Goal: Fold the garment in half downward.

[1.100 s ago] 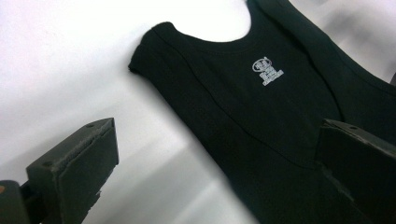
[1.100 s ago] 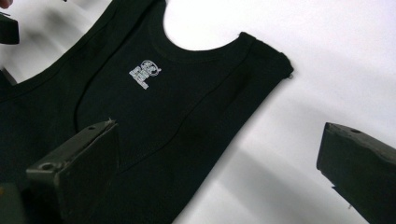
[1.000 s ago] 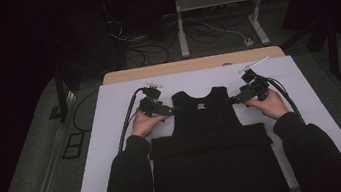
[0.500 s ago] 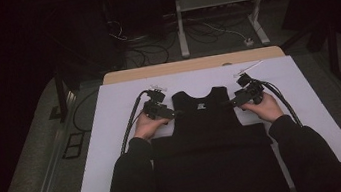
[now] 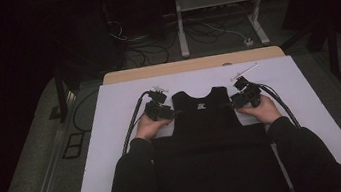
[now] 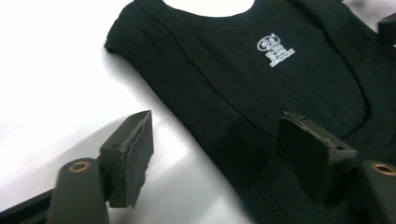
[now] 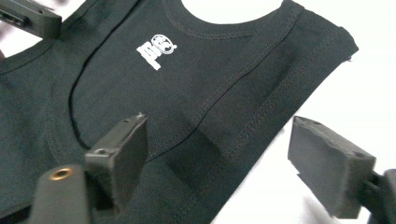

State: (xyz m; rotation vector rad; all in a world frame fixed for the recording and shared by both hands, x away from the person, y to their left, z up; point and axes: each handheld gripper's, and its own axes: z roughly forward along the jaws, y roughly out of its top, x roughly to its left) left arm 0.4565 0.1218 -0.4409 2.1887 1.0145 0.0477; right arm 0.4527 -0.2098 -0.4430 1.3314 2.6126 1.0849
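White tabletop (image 5: 123, 133): both claws, left (image 6: 215, 154) and right (image 7: 224, 163), closing yet apart, seemingly straddle black vest (image 5: 209, 136) edges.

Left gripper (image 5: 173, 111) and right gripper (image 5: 232, 102) low, facing inward, jaws apart, just closing, nothing pinched.

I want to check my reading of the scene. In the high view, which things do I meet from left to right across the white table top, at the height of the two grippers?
Bare white table top → left gripper → black sleeveless top → right gripper → bare table top again.
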